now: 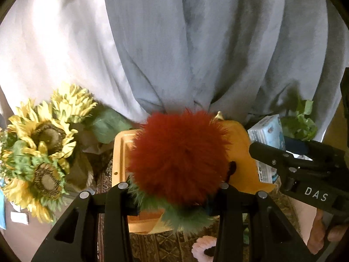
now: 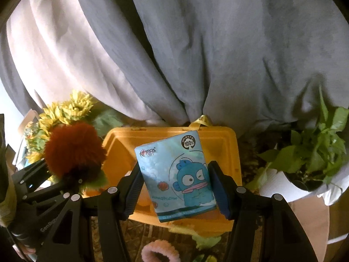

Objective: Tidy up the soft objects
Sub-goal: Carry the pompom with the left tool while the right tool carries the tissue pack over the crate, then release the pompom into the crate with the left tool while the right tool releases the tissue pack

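Observation:
A red fluffy ball [image 1: 178, 152] with green fuzz under it sits between the fingers of my left gripper [image 1: 173, 185], which is shut on it above the orange bin [image 1: 242, 148]. In the right wrist view the same ball [image 2: 72, 148] shows at the left in the left gripper [image 2: 65, 174]. My right gripper [image 2: 174, 172] is shut on a blue tissue pack [image 2: 174, 174] with a cartoon fish on it, and holds it upright over the orange bin [image 2: 117, 152]. The left wrist view has the right gripper [image 1: 272, 155] and the tissue pack [image 1: 266, 131] at its right edge.
Grey curtains [image 2: 196, 54] hang right behind the bin. Artificial sunflowers [image 1: 43, 135] stand to its left and a leafy plant in a white pot [image 2: 309, 152] to its right. A pink fluffy ring [image 2: 160, 251] lies on the patterned cloth [image 1: 157, 246] in front.

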`<state>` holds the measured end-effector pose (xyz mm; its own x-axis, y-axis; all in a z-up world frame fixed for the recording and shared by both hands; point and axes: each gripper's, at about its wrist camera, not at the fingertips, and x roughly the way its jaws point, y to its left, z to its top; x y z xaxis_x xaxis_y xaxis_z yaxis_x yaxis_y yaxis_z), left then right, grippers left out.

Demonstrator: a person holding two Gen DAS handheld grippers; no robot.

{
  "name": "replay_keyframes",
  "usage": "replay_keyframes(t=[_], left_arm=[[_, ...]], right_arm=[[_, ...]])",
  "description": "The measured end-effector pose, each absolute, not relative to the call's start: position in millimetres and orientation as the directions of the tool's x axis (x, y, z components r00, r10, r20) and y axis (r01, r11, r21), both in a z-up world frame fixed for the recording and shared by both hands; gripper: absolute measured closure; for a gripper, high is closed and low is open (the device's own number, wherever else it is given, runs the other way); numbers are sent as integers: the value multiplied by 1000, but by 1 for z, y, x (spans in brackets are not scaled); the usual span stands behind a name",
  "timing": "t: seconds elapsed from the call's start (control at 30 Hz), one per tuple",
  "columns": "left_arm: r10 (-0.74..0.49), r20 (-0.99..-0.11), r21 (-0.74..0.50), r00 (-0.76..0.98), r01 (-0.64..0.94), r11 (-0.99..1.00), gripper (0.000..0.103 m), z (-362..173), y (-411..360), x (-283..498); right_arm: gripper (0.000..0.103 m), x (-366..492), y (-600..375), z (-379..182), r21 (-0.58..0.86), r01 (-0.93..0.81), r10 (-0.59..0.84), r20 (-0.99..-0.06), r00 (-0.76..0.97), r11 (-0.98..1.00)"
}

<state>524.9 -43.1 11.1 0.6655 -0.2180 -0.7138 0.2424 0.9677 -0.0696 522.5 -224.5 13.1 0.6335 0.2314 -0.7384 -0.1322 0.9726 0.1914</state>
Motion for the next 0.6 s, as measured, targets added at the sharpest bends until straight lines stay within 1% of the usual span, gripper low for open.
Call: replay_keyframes(t=[0.27, 0.6], left_arm=[[-214, -780, -85, 587, 240, 967, 63, -26, -47, 561], [-188, -843, -69, 505, 245, 967, 63, -67, -50, 588]], right_arm=[[43, 558, -221, -19, 172, -124, 212, -792, 572, 977], [43, 593, -219, -65, 174, -115, 208, -857, 472, 978]])
